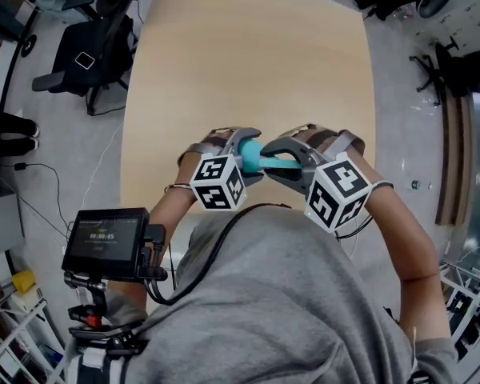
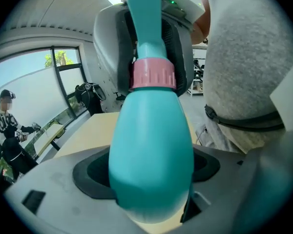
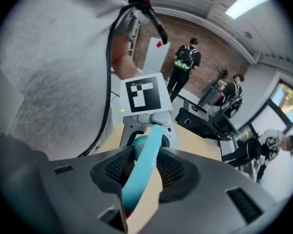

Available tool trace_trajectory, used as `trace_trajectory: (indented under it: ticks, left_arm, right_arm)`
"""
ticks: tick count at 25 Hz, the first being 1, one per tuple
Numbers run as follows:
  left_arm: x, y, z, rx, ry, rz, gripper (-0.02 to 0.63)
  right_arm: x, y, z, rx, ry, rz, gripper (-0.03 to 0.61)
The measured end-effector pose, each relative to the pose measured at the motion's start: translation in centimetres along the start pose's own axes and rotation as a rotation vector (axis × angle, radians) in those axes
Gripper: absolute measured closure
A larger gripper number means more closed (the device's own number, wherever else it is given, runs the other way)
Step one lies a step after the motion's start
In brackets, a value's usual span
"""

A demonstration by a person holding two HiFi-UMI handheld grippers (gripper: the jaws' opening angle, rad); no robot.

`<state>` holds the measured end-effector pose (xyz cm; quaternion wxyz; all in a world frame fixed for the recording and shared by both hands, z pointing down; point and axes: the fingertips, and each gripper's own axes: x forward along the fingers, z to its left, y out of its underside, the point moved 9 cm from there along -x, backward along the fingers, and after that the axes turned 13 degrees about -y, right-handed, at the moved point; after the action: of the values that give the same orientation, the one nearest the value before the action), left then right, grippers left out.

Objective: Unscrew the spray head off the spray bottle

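A teal spray bottle (image 1: 251, 151) is held level above the table's near edge, between both grippers. In the left gripper view its wide body (image 2: 151, 150) fills the jaws, and my left gripper (image 2: 151, 179) is shut on it. A pink collar (image 2: 154, 74) joins the body to the teal spray head (image 2: 145, 18), which runs into the right gripper (image 2: 146, 48) facing it. In the right gripper view the spray head (image 3: 142, 165) lies slanted between the dark pads, with my right gripper (image 3: 146, 172) shut on it. The left gripper's marker cube (image 3: 144, 96) sits just beyond.
A light wooden table (image 1: 248, 54) stretches away in front. A black office chair (image 1: 92, 54) stands at its left, and a small screen (image 1: 104, 238) hangs at the person's left side. Several people (image 3: 185, 62) stand in the room beyond.
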<state>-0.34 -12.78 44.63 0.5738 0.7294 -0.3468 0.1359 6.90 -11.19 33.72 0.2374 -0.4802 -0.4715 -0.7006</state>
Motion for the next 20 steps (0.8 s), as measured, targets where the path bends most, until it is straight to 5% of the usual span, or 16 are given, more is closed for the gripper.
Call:
trace_trajectory:
  ticks: [3, 6, 9, 13, 15, 17, 20]
  left_arm:
    - [0.1, 0.3, 0.4, -0.039, -0.008, 0.006, 0.207]
    - [0.3, 0.5, 1.2, -0.102, -0.052, 0.016, 0.207]
    - [0.9, 1.5, 2.4, -0.188, -0.153, 0.063, 0.207]
    - [1.6, 3.5, 4.9, -0.340, -0.327, 0.138, 0.207]
    - [1.7, 4.0, 5.9, -0.411, -0.392, 0.144, 0.207]
    - [1.8, 3.9, 6.6, -0.470, -0.421, 0.130, 0.207]
    - [2.2, 2.6, 7.1, -0.469, -0.429, 0.108, 0.207]
  right_arm:
    - [0.3, 0.0, 0.4, -0.205, 0.051, 0.117, 0.439]
    - [0.2, 0.2, 0.0, -0.201, 0.131, 0.128, 0.430]
    - [-1.4, 0.8, -1.3, 0.029, 0.249, -0.024, 0.289]
    - [-4.9, 3.0, -3.3, 0.653, 0.552, -0.336, 0.281]
    - [-4.4, 3.8, -3.3, 0.911, 0.555, -0.530, 0.281]
    - [-2.5, 4.0, -3.1, 1.033, 0.506, -0.626, 0.282]
    - [-0.9, 3.9, -3.6, 1.047, 0.573, -0.616, 0.282]
